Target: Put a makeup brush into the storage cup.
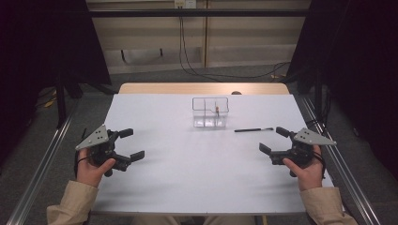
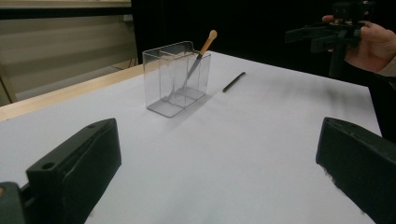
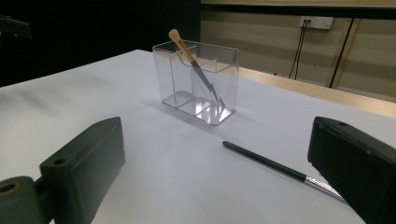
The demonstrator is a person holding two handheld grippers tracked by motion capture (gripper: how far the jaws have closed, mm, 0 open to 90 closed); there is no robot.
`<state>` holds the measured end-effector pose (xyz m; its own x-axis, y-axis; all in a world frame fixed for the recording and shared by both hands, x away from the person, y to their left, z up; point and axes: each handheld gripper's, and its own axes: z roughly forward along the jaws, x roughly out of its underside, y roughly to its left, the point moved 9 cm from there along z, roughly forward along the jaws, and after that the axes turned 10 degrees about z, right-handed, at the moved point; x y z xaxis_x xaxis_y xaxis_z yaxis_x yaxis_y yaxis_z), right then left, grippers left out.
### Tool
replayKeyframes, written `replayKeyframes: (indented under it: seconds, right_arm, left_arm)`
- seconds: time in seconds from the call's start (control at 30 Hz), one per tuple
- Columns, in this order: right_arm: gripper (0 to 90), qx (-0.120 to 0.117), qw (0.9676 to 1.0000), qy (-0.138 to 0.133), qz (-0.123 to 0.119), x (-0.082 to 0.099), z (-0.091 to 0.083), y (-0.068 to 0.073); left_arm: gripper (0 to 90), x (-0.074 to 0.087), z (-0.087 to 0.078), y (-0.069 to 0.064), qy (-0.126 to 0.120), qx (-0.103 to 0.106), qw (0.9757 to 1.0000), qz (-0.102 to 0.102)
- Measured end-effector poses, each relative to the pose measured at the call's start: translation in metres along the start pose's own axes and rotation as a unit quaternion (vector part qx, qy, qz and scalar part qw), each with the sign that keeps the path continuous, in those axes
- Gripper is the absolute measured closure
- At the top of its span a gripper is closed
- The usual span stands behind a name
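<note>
Brushes are what lie ahead of me: one tilted in the clear organizer, one flat on the white desk (image 1: 187, 178). My left hand-held gripper (image 1: 130, 144) sits low at the near left of the desk, jaws spread wide with nothing between them. Ahead of it and off to its right stands the clear organizer (image 1: 210, 112), upright, with the orange-tipped brush (image 2: 200, 56) leaning inside one compartment, its tip poking above the rim. Just past the organizer, on the side toward my right hand-held gripper, the dark slim brush (image 1: 253, 129) lies flat on the desk, apart from the organizer's wall. My right hand-held gripper (image 1: 273, 140) rests at the near right, jaws likewise spread and empty; the dark brush's metal end lies just ahead of its outer jaw.
</note>
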<state>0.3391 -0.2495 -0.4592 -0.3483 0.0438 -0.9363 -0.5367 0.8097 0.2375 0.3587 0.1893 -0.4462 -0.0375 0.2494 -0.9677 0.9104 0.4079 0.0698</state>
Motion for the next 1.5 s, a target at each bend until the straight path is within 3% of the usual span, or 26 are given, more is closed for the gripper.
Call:
replayKeyframes:
  seconds: [0.5,1.5]
  right_arm:
    - [4.0,0.01,0.9999,0.002,-0.005,-0.01,0.019,-0.01]
    - [4.3,0.035,0.999,0.025,0.015,-0.019,0.057,-0.046]
  left_arm:
    - [0.1,0.002,-0.006,-0.002,0.001,-0.004,1.0,0.0]
    - [0.1,0.005,-0.005,-0.002,0.003,0.0,1.0,-0.001]
